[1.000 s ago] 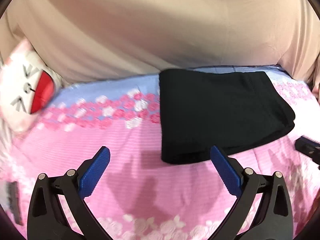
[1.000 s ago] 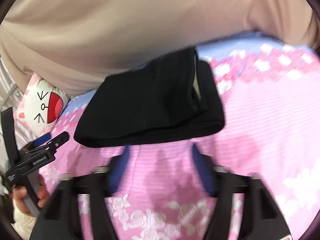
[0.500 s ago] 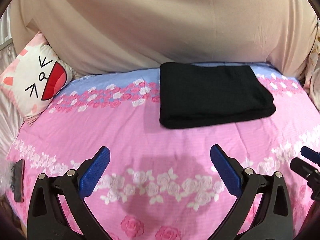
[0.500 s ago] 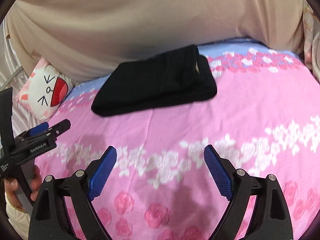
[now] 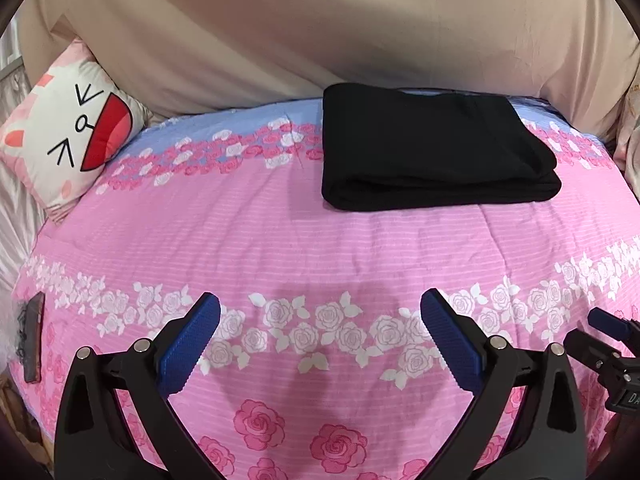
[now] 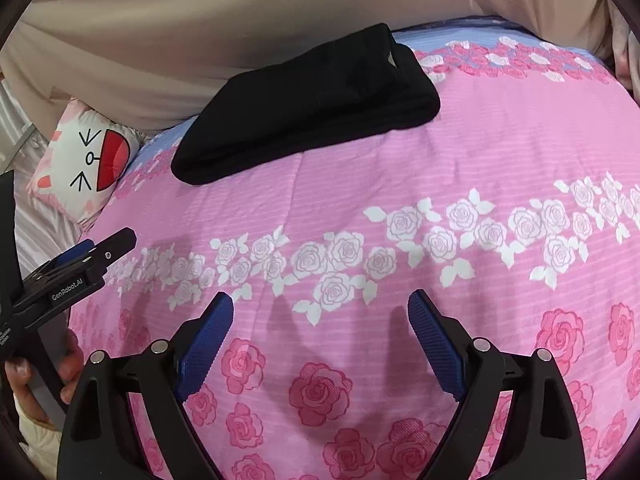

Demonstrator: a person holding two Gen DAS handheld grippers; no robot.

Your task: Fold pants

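Pulled back from the black pants (image 5: 432, 148) since 1 second ago, both grippers now well apart from them. Left gripper (image 5: 320, 340) released, jaws spread wide, grasping nothing, low at 6 o'clock over the pink rose bedspread (image 5: 280, 232). Right gripper (image 6: 320, 340) likewise spread and bare. Folded into 1 flat stack, lying at 1 o'clock near the beige fabric (image 5: 320, 28). Cat-face pillow (image 5: 76, 132) at 10 o'clock.

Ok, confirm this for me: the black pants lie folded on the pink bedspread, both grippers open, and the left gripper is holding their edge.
Not quite. The left gripper holds nothing: the left wrist view shows it open over bare bedspread, apart from the folded black pants. The right gripper is open too.
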